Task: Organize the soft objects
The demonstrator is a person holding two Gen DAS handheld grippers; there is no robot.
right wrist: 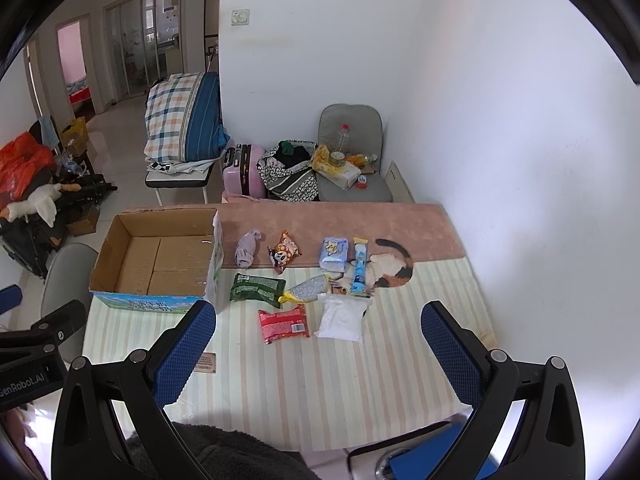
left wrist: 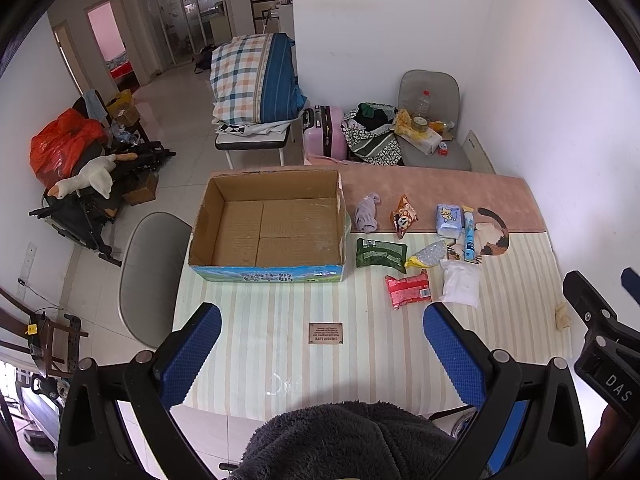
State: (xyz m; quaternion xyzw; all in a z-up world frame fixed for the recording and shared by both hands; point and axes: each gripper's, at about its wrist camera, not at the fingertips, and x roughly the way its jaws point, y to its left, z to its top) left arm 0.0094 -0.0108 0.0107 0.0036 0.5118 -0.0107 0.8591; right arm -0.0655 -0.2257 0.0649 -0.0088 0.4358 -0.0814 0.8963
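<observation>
**Both grippers poised above the near table edge, packets untouched**

While the open brown cardboard box (left wrist: 266, 226) sits empty at the table's left, the soft goods lie spread to its right on the striped cream tablecloth (left wrist: 360, 360). Held high over the near edge, the left gripper (left wrist: 322, 354) looks down and forward, its blue-padded fingers (left wrist: 192, 354) spread wide with nothing between them. The right gripper (right wrist: 318, 352) hangs level beside it in the same downward tilt, fingers likewise parted and bare.

In the far row lie a crumpled lilac cloth (left wrist: 367, 213), an orange cartoon snack bag (left wrist: 404, 216), a pale blue tissue pack (left wrist: 449, 221) and a slim blue tube-shaped packet (left wrist: 469, 233). Nearer lie a dark green foil pouch (left wrist: 380, 253) just beside the box, a silvery pouch with a yellow end (left wrist: 429, 254), a red plastic packet (left wrist: 408, 289) and a white soft bag (left wrist: 461, 282), these last two closest to the grippers yet well apart from the fingers.
</observation>
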